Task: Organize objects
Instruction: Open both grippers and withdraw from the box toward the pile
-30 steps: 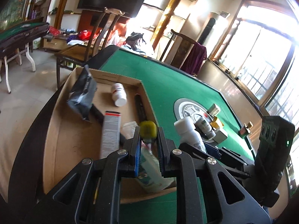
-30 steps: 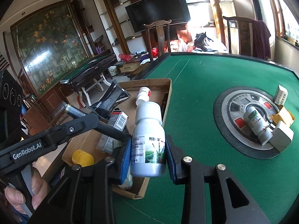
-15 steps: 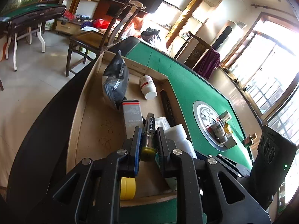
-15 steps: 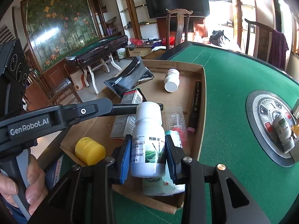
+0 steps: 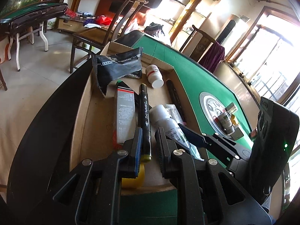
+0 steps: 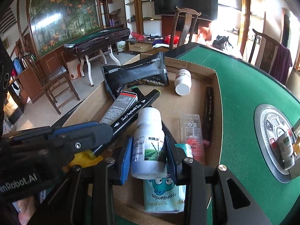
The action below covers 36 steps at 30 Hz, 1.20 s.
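Observation:
My left gripper point(image 5: 149, 133) is shut on a black marker point(image 5: 144, 112) with a yellow-green end; it hangs low over the open cardboard box point(image 5: 82, 112). In the right wrist view this left gripper point(image 6: 101, 133) comes in from the left, the marker point(image 6: 138, 106) slanting across the box point(image 6: 215, 86). My right gripper point(image 6: 149, 142) is shut on a white bottle point(image 6: 149, 131) with a green label, held just above a light blue pouch point(image 6: 163, 195). The left wrist view shows the bottle point(image 5: 163, 116) and right gripper point(image 5: 187, 131) close beside the marker.
In the box lie a black snack bag point(image 6: 135, 75), a small red-labelled white bottle point(image 6: 182, 82), a grey carton point(image 6: 120, 105), a yellow cap point(image 6: 84, 157), a black pen point(image 6: 209, 108) and a clear sachet point(image 6: 192, 136). The green table's round centre plate point(image 6: 262, 116) bears another bottle and small boxes.
Both grippers have come forward and down over the box with the marker and the bottle. The box contents now lie closer beneath them.

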Available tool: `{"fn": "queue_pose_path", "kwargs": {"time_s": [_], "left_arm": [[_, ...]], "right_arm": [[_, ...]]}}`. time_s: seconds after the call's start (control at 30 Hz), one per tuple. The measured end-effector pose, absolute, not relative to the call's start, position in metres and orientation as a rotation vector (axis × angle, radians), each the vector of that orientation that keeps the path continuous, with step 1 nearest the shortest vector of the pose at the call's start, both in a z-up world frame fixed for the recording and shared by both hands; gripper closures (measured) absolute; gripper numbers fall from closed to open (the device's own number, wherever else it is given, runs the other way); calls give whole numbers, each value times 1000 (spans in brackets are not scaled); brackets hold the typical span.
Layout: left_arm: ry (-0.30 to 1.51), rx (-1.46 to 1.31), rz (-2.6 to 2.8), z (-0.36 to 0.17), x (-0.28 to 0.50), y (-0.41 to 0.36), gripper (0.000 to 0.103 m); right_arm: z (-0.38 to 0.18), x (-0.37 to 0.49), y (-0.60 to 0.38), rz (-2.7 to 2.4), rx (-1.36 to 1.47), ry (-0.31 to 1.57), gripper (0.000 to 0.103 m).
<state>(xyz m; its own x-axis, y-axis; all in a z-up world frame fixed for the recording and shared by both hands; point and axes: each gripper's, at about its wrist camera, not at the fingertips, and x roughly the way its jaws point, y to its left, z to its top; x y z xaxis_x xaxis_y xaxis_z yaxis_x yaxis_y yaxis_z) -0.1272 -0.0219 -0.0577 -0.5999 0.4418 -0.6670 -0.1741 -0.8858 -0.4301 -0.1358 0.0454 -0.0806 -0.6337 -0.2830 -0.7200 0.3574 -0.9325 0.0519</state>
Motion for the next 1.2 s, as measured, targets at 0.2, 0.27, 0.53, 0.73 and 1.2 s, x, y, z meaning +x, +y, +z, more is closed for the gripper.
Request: {"fn": "queue_pose_path", "kwargs": {"time_s": [0.2,0.27,0.53,0.73,1.2], "left_arm": [[-461,-1170,2500,-55,-123,-23,88],[-460,-1175,2503,-54,-122,-24,88],[-434,-1149,2515,-40,-114,-15,88],[-347,-1144,2504,-30,-108,16,88],[-93,-1240,2303,-29,-122,173,88]], "right_arm": [[-75,-130,49,-2532,1094,94,67],[-75,-128,51,-2497,1099,62,64],[-68,-123,82,-2361,1107,-183,63],[-49,-110,135,-2460,1035,-255,63],[-44,-87,356,-2793,1017,-394,57]]}}
